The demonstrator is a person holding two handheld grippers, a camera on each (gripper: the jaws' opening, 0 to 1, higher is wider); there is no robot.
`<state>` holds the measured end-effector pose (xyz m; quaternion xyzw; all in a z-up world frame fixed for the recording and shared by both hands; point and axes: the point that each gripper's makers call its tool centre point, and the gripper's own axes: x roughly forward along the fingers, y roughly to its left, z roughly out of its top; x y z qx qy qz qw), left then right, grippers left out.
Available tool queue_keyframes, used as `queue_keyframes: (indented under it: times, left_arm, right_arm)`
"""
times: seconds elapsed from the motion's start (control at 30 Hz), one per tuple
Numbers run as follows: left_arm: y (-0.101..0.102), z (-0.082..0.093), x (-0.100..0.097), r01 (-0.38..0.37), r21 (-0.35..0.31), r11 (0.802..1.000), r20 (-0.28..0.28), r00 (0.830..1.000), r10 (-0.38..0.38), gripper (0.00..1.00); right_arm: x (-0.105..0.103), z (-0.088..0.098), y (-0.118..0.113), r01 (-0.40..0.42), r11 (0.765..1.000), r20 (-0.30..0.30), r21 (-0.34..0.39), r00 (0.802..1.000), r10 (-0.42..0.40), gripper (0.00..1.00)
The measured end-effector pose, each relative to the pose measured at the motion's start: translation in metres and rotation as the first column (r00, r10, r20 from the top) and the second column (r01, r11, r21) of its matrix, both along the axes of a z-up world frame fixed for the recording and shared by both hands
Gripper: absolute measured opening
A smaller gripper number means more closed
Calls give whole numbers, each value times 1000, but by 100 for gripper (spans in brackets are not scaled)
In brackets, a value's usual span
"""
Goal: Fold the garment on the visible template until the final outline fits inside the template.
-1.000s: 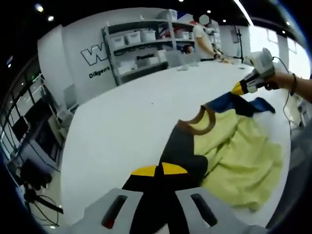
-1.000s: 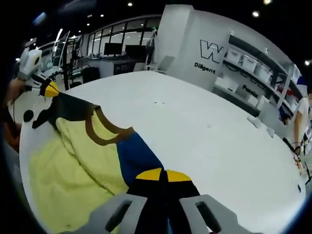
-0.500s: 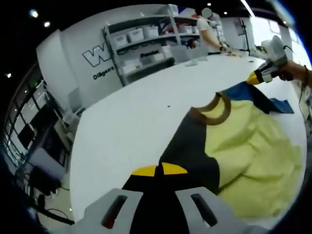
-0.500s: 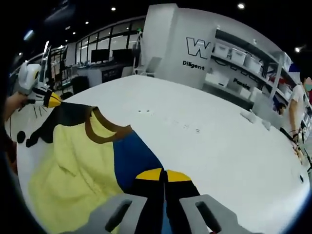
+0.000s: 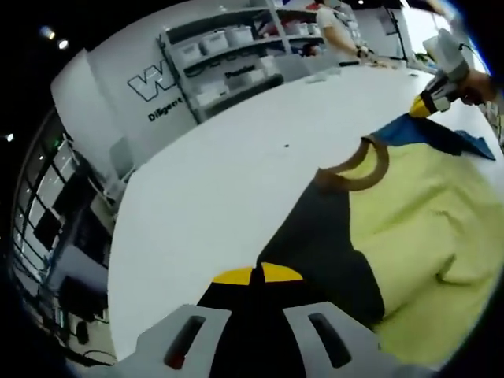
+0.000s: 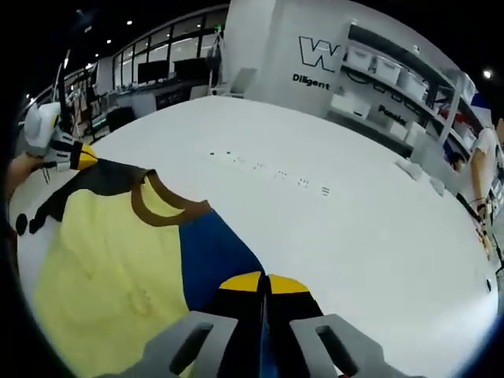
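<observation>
- Left gripper view: left gripper point(image 5: 257, 274), yellow tips pressed together, pinches the black sleeve point(image 5: 315, 252) of the soft yellow T-shirt with a brown neck band point(image 5: 417, 213).
- Shirt lies spread on the big white table point(image 5: 213, 189), toward the right of this view. Brown neck band point(image 5: 364, 164) sits btw. the black sleeve and the blue sleeve point(image 5: 429, 132).
- Far end of the shirt: right gripper point(image 5: 428, 105), held by a hand point(image 5: 472, 83), is at the blue sleeve.
- Right gripper view: right gripper point(image 6: 262, 281), tips clenched, grasps the blue sleeve point(image 6: 209, 256). Shirt point(image 6: 102, 276) lies to the left on the table point(image 6: 354, 228).
- Left gripper point(image 6: 75, 156) shows far left at the black sleeve point(image 6: 98, 179), w/ a hand point(image 6: 20, 169) behind it.
- Small dark marks in a row point(image 6: 268, 171) on the table beyond the shirt. Can't tell what they are.
- Nothing lies on top of the shirt.
- Room: white wall w/ a big "W" logo point(image 5: 150, 83), grey shelves w/ white bins point(image 5: 228, 55). A person in a white top point(image 5: 335, 27) stands at the far end of the table.
- Right gripper view also shows dark windows and desks point(image 6: 153, 79) far back, ceiling lights above.
</observation>
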<state>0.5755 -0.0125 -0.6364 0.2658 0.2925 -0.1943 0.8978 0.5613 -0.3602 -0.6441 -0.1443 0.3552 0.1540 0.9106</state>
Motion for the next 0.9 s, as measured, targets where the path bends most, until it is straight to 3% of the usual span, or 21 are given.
queue_keyframes:
  times: [0.17, 0.23, 0.37, 0.43, 0.6, 0.8, 0.9]
  left_arm:
    - [6, -15, 10, -26, 6, 1000, -12, 1000, 26, 1]
    - [8, -19, 11, -27, 39, 999, -15, 1000, 27, 1]
    - [14, -21, 16, -30, 90, 995, 14, 999, 29, 1]
    - [14, -24, 17, -32, 81, 996, -1, 999, 32, 0]
    - [15, -31, 16, -21, 90, 996, -18, 1000, 23, 0]
    - [17, -31, 20, -6, 154, 988, 6, 1000, 5, 0]
    - [18, -30, 19, -12, 145, 989, 7, 1000, 11, 0]
  right_arm:
    - [4, -13, 0, 41, 999, 1, -9, 999, -41, 0]
    - [6, -18, 1, 47, 999, 4, -11, 999, -47, 0]
    - [9, -26, 3, 27, 999, -6, -31, 1000, -27, 0]
    - [10, -29, 2, 21, 999, -9, -48, 1000, -21, 0]
    - [13, -33, 0, 29, 999, -12, -35, 999, -29, 0]
    - [19, -33, 3, 17, 999, 0, -37, 1000, -17, 0]
    - [25, -33, 4, 2, 998, 1, -60, 1000, -2, 0]
